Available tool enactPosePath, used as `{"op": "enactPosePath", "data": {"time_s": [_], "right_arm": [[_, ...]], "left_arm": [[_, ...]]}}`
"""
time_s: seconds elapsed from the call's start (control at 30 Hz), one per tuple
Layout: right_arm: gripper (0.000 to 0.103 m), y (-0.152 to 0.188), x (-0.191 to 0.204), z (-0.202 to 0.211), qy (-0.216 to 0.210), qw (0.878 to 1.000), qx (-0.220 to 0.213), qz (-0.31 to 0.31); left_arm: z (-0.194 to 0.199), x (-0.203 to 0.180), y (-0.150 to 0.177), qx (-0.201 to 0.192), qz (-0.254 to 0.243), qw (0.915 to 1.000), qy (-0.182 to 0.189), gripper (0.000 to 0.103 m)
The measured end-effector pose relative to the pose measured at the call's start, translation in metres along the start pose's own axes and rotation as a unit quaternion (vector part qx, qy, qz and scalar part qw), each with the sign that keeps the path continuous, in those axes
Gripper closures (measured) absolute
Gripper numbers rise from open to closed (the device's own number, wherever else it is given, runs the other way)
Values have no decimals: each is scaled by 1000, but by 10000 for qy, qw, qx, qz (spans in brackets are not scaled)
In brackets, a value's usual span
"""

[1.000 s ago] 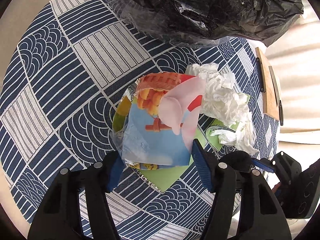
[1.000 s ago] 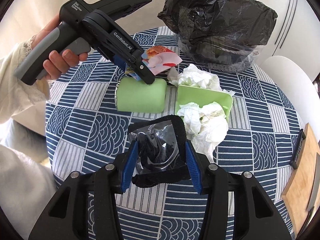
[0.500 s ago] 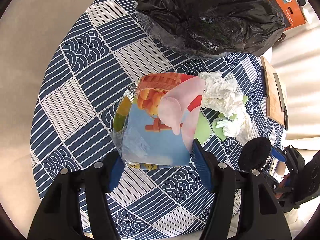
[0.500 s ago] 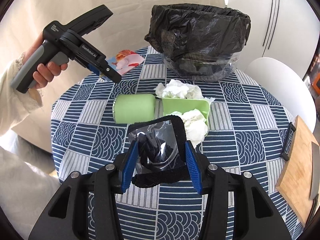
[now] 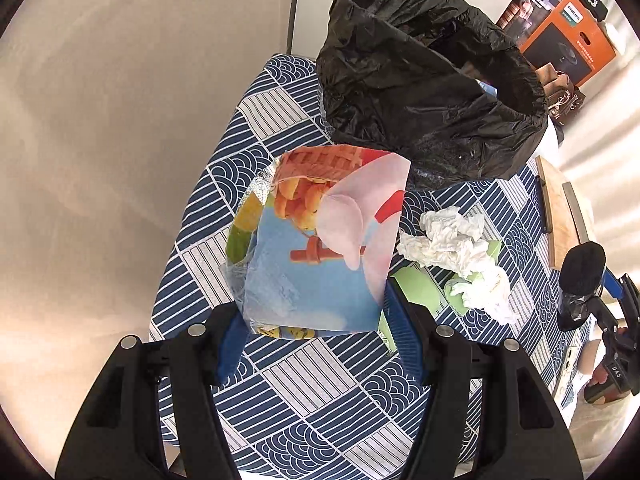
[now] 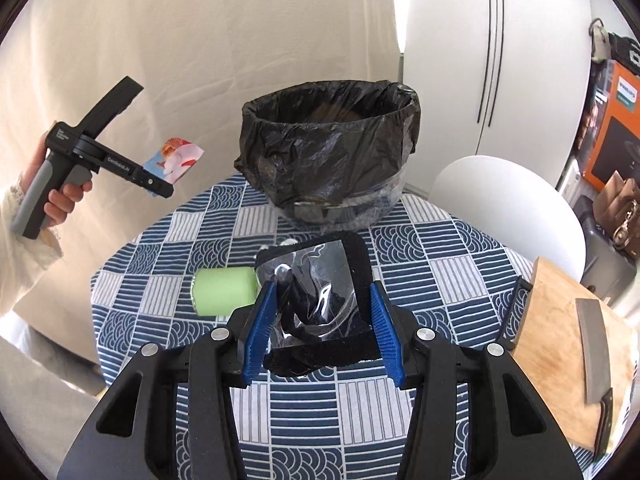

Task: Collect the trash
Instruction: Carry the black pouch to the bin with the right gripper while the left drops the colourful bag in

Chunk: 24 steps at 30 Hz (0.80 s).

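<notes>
Both blue-padded fingers (image 5: 394, 324) of the left gripper (image 5: 316, 332) pinch a colourful snack wrapper (image 5: 320, 240), jaws about half open around it. A second ago it hung just over the patterned tablecloth (image 5: 304, 396); now it is lifted clear, with the black-lined bin (image 5: 424, 92) at one o'clock. The right gripper (image 6: 320, 328), likewise raised, clamps a crumpled black-edged plastic packet (image 6: 316, 300), bin (image 6: 332, 148) at twelve o'clock. Both pieces look ready to drop in; the white tissues (image 5: 460, 248) remain.
</notes>
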State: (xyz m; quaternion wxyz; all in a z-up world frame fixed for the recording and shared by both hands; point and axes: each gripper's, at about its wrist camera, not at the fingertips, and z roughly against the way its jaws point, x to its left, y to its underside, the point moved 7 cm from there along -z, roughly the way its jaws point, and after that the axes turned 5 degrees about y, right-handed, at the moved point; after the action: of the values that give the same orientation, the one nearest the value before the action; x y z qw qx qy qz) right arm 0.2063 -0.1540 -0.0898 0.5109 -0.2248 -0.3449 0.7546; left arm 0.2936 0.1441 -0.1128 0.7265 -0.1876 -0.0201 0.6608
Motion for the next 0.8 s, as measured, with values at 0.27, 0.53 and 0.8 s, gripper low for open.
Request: {"op": "enactPosePath", "data": {"time_s": [0.27, 0.53, 0.8], "right_arm": [[59, -49, -22, 19, 27, 9979, -583, -289], [59, -99, -28, 14, -220, 9943, -914, -497], [59, -147, -23, -1, -461, 9907, -1172, -518]], "left_arm": [[30, -8, -27, -327, -226, 9992, -44, 40], [51, -24, -61, -585, -546, 9967, -108, 40], [59, -44, -103, -840, -949, 9919, -84, 40]]}}
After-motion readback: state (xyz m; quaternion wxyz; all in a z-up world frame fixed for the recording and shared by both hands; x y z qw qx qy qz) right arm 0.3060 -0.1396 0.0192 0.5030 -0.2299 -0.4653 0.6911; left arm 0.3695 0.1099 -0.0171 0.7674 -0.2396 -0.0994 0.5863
